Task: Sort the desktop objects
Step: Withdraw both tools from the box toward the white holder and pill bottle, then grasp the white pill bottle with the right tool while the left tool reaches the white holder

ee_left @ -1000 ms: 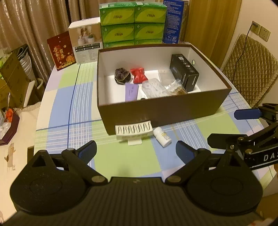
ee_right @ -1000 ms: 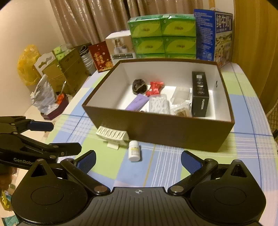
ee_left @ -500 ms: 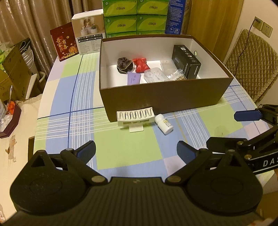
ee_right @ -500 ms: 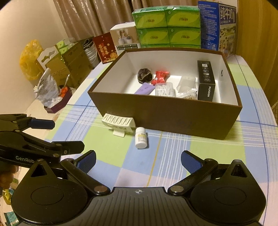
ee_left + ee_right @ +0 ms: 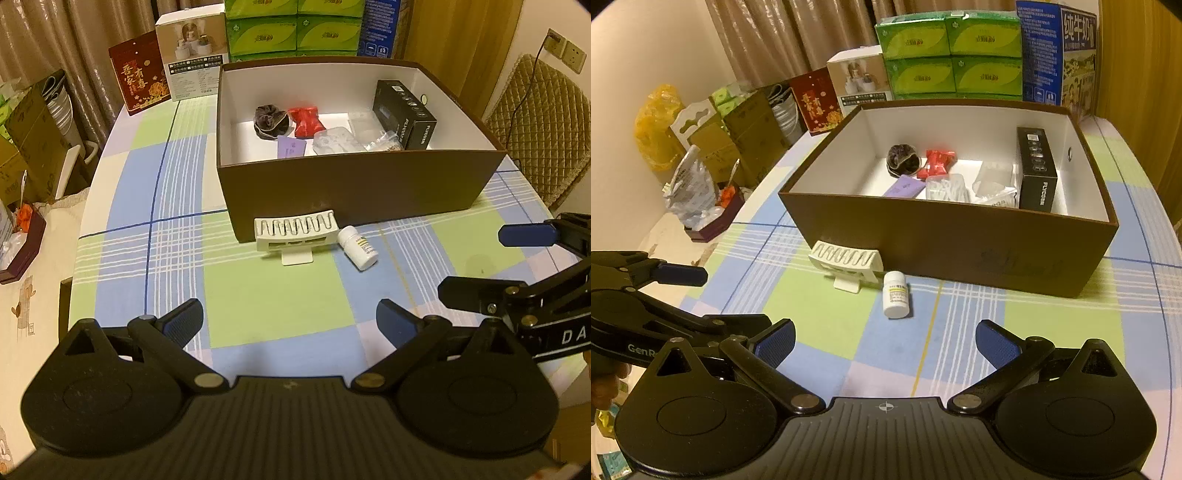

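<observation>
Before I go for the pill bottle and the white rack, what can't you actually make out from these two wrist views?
- Pill bottle label: too small to read in either view.
- White rack rear edge: whether it touches the brown box is unclear.
- Items near the box's front wall, like the purple card: partly cut off by the wall.
- Right tongs: run off the left wrist view's edge.

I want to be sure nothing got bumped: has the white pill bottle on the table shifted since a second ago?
No. The white pill bottle lies just right of the white rack, in front of the brown box, the same as before; only the cameras pulled back.
</observation>
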Demonstrator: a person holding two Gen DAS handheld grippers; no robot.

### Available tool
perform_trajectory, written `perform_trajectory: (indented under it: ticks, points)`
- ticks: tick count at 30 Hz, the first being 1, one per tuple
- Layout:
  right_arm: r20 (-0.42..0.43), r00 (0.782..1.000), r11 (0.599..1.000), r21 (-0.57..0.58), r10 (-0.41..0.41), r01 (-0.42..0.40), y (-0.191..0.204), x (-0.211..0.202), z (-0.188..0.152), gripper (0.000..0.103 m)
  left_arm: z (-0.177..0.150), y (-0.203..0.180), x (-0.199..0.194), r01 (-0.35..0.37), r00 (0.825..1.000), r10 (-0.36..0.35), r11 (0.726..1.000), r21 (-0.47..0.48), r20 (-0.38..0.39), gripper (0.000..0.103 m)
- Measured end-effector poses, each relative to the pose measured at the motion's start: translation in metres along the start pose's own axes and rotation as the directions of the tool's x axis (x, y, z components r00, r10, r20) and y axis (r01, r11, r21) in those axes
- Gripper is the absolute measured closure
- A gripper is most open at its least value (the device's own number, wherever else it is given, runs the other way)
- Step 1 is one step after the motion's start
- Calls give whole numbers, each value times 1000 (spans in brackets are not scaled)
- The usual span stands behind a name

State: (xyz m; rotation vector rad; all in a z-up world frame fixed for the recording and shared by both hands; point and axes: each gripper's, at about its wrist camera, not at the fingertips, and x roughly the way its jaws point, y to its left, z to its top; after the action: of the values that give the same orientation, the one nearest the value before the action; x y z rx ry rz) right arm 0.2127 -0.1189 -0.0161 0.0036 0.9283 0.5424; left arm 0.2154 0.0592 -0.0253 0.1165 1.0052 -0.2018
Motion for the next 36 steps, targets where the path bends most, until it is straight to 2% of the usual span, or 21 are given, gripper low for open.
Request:
perform_trajectory:
  ticks: [18, 23, 36]
  points:
    - [-21, 999, 999, -12, -32, 32, 6, 46, -3, 4, 5, 25, 29, -29, 1000, 29, 999, -23, -2, 5]
    - [-33, 999, 999, -20, -36, 36, 7, 60, -4, 17, 7, 32, 41, -38, 999, 38, 999, -22, -12, 5]
    - [-51, 997, 999, -14, -53, 53, -1, 83, -2, 36, 12, 47, 65, -47, 998, 47, 999, -17, -36, 5]
